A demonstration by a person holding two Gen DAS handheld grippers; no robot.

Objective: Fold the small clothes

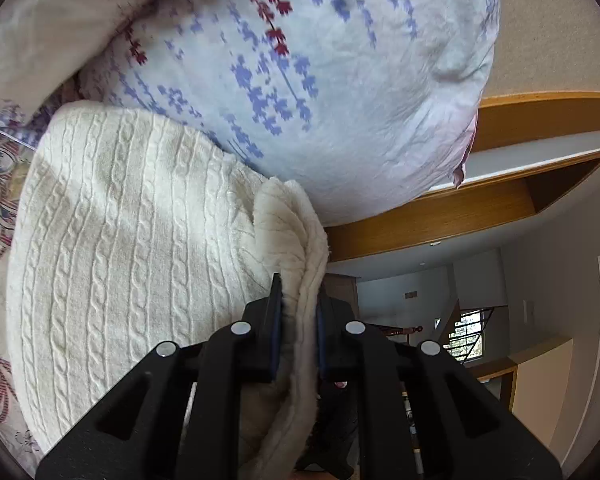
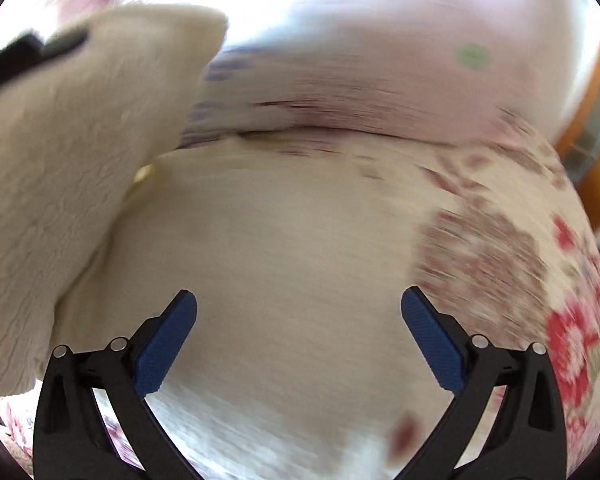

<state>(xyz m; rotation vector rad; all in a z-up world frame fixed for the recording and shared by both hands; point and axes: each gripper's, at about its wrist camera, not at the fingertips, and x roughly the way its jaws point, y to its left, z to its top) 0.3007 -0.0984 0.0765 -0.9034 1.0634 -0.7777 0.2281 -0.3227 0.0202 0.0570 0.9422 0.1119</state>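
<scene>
A cream cable-knit garment (image 1: 132,216) with a fleecy lining lies on the bed. My left gripper (image 1: 299,292) is shut on its folded edge, and the fleecy rim runs up between the two black fingers. In the blurred right wrist view the same garment (image 2: 284,248) spreads flat below. Its lifted part (image 2: 80,152) rises at the left toward the other gripper (image 2: 32,54), seen dark at the upper left. My right gripper (image 2: 299,300) hangs open above the flat cloth, with nothing between its blue pads (image 2: 168,344).
A pillow (image 1: 340,80) with blue and red flower print lies beyond the garment. The bed sheet (image 2: 548,280) bears red and pink flowers. A wooden bed frame (image 1: 440,216) and a room with a window show at the right of the left wrist view.
</scene>
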